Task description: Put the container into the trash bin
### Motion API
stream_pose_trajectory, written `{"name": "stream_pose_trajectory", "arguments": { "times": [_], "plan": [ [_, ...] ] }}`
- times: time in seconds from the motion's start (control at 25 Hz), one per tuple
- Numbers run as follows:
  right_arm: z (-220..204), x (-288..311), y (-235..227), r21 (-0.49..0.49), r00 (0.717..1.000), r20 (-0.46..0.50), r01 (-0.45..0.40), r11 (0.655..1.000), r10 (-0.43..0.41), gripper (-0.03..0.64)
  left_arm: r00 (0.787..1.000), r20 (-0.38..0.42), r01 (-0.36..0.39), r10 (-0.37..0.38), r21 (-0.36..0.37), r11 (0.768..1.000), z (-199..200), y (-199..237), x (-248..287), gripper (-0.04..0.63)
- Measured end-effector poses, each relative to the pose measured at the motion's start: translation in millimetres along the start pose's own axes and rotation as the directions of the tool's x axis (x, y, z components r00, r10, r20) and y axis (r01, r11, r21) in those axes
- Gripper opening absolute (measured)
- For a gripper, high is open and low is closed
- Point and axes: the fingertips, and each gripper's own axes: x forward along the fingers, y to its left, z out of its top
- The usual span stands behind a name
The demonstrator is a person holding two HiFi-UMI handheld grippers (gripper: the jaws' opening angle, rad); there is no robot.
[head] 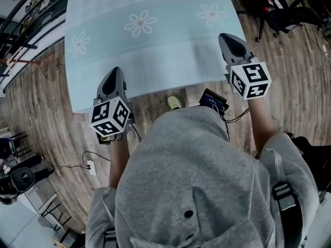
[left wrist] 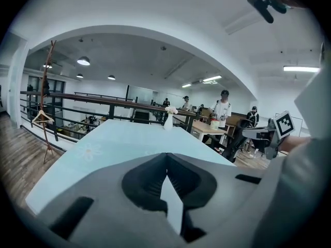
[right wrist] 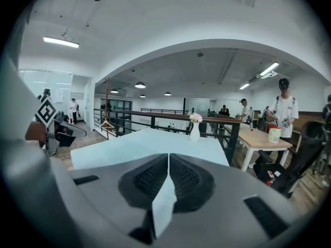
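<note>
No container or trash bin shows in any view. A table under a pale blue cloth with flower prints point(head: 150, 40) lies in front of me. My left gripper point(head: 111, 80) hovers at the table's near left edge, jaws shut with nothing between them point(left wrist: 166, 165). Over the near right corner hangs my right gripper point(head: 228, 41), its jaws also closed and empty point(right wrist: 168, 158). Each gripper can be seen from the other's camera: the right one point(left wrist: 269, 133) and the left one point(right wrist: 49, 119).
A white vase with flowers point(right wrist: 195, 129) stands at the table's far end, by a dark railing point(left wrist: 103, 99). Beyond are a wooden table point(right wrist: 264, 138) and standing people. A black office chair point(head: 282, 14) is at the right; cables and a plug point(head: 90, 165) lie on the wood floor.
</note>
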Motion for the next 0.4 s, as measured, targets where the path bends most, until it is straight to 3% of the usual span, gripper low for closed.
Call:
{"name": "stream_pose_trajectory", "arguments": {
  "times": [0.16, 0.4],
  "plan": [
    [5, -19, -40, -0.020, 0.998, -0.004, 0.062, 0.998, -0.062, 0.031, 1.000, 0.006, 0.017, -0.017, 0.011, 1.000, 6, -13, 7, 0.020],
    [9, -33, -56, -0.098, 0.997, -0.012, 0.073, 0.993, -0.075, 0.031, 0.999, -0.002, 0.037, -0.037, 0.015, 0.999, 4, -24, 14, 0.020]
  ]
}}
